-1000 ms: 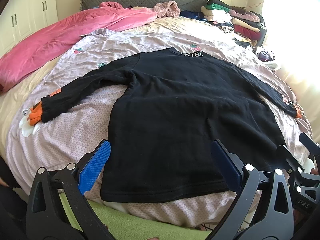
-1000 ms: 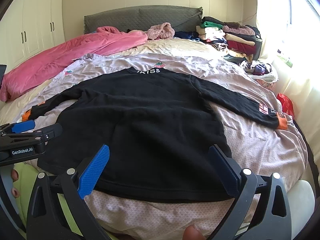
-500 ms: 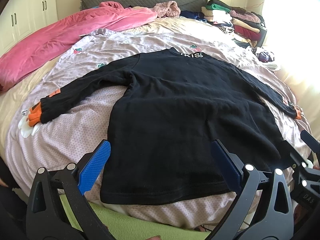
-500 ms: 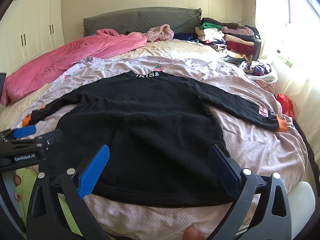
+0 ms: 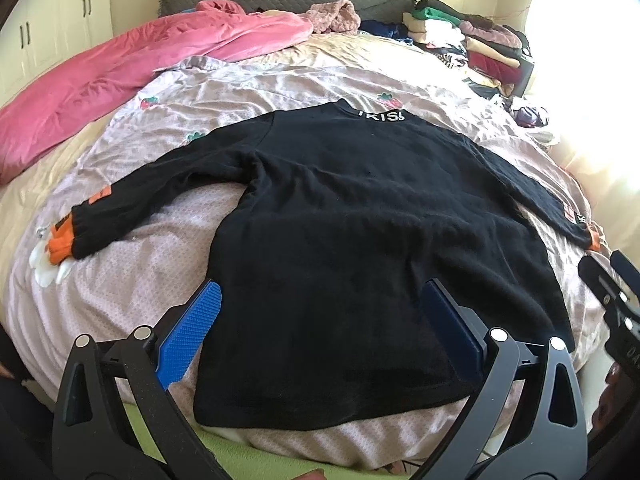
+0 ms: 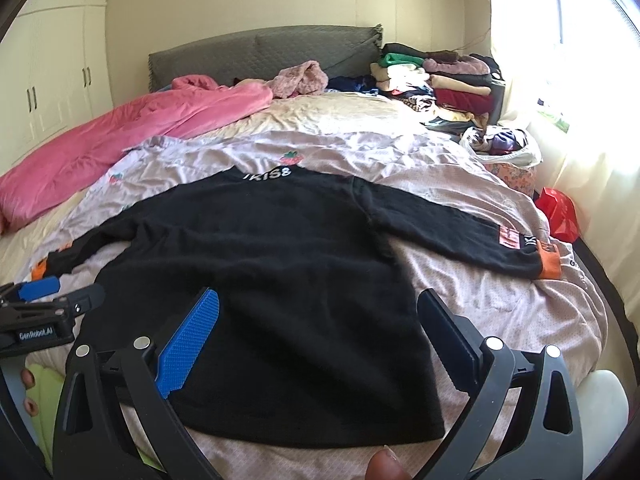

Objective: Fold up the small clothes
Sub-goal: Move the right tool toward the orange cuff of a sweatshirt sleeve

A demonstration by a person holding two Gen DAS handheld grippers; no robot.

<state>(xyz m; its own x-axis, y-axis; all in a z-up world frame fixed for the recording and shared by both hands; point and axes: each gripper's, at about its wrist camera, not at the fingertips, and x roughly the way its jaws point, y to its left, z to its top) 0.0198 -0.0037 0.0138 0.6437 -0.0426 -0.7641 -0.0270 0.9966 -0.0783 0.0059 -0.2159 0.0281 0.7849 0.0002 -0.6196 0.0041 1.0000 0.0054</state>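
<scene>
A small black long-sleeved sweater (image 5: 360,240) with white collar lettering and orange cuffs lies flat on the bed, sleeves spread; it also shows in the right wrist view (image 6: 280,280). Its left sleeve cuff (image 5: 64,240) lies at the left, its right cuff (image 6: 548,260) at the right. My left gripper (image 5: 320,332) is open and empty, hovering over the hem's left part. My right gripper (image 6: 316,336) is open and empty over the hem's right part. Each gripper shows at the edge of the other's view.
The sweater rests on a pale pink strawberry-print sheet (image 5: 280,92). A pink quilt (image 5: 140,64) lies at the back left. A stack of folded clothes (image 6: 440,80) sits at the back right. A red bag (image 6: 560,212) is at the right edge, a green cloth (image 5: 240,460) by the near edge.
Both grippers have drifted slightly, the right one rising and pulling back a little. The sweater has not moved and both grippers stay open.
</scene>
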